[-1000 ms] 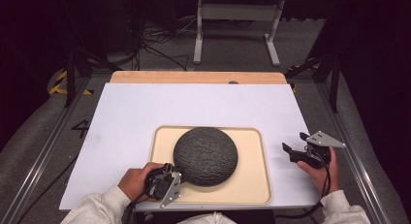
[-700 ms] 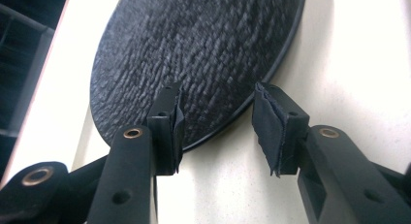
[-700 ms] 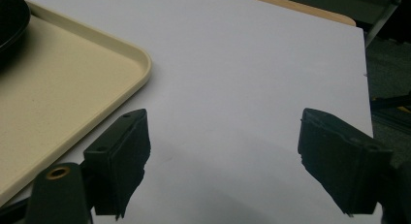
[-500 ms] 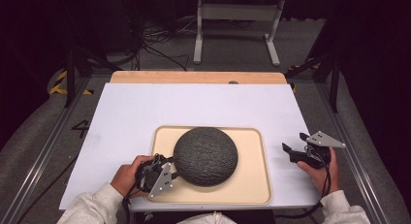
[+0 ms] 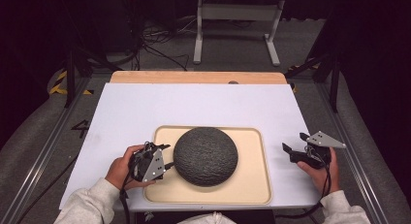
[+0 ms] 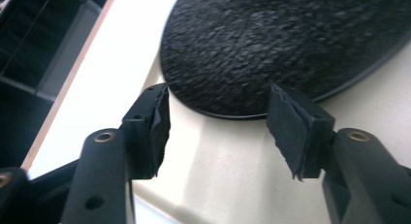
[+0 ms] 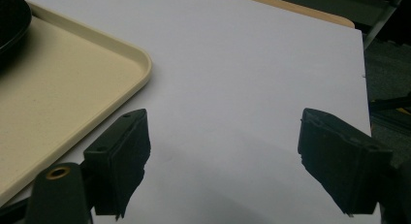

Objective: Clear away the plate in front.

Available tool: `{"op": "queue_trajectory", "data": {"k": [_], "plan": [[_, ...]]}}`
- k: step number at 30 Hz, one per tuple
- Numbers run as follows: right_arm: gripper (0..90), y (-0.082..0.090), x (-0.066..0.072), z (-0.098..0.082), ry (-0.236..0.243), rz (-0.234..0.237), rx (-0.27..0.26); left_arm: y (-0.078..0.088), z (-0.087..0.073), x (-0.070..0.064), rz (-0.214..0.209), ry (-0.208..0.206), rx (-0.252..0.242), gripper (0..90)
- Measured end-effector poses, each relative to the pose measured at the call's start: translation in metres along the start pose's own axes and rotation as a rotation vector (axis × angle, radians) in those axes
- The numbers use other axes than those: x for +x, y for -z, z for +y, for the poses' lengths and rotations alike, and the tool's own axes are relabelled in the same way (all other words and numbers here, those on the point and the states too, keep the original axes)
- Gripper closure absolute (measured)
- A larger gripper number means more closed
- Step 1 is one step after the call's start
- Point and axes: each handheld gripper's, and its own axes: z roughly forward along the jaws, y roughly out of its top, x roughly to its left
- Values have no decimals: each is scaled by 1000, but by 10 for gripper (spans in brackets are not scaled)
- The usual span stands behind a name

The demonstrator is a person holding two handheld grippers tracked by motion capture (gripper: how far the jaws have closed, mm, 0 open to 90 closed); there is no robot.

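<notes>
A dark grey, rough-surfaced dome (image 5: 205,156) lies rim-down on a beige tray (image 5: 252,185). My left gripper (image 5: 168,156) is at the dome's left side and points at it. In the left gripper view the dome (image 6: 271,44) has its rim just ahead of the left gripper (image 6: 218,122). The jaws have just been opening; they stand apart and the pads press on nothing. My right gripper (image 5: 293,141) is held right of the tray, open, with only white table between its jaws, as the right gripper (image 7: 225,156) view shows.
The tray sits near the front edge of a white tabletop (image 5: 194,107) with a wooden strip (image 5: 194,77) along the back. The tray's corner (image 7: 140,64) lies left of the right gripper. Metal frame rails and a dark floor surround the table.
My left hand has moved away from the person, from the dome's front-left to its left side, and its jaws stand wider apart. The right hand has kept still.
</notes>
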Motion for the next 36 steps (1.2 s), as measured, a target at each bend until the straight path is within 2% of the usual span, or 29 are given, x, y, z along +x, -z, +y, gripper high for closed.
{"op": "queue_trajectory", "data": {"k": [2,3,5,6,7,8,9,11,12,15,17,22,30,36], "plan": [[197,0,0,0,2,-1,0,1,-2,3,3,15,1,382],[197,0,0,0,2,-1,-1,2,-4,6,25,41,-6,356],[198,0,0,0,2,-2,-1,2,-6,10,31,54,-5,345],[197,0,0,0,4,-1,-1,2,-8,12,38,77,-5,308],[197,0,0,0,4,-1,-1,2,-8,12,38,77,-5,288],[197,0,0,0,2,-1,-2,2,-11,15,48,99,-2,280],[197,0,0,0,2,-1,-2,2,-11,15,48,99,-2,271],[197,1,0,0,3,-2,-3,3,-16,20,51,135,-1,247],[197,1,0,0,3,-2,-3,3,-16,20,51,135,-1,240],[197,1,0,0,4,-1,-5,6,-25,28,47,191,-9,223],[197,1,0,0,3,-1,-5,7,-27,30,49,203,-9,208],[197,1,0,1,8,1,-8,11,-42,42,50,289,-23,191],[197,2,0,1,12,1,-11,13,-62,54,80,353,4,177],[197,2,0,1,17,2,-14,18,-82,64,102,442,2,170]]}}
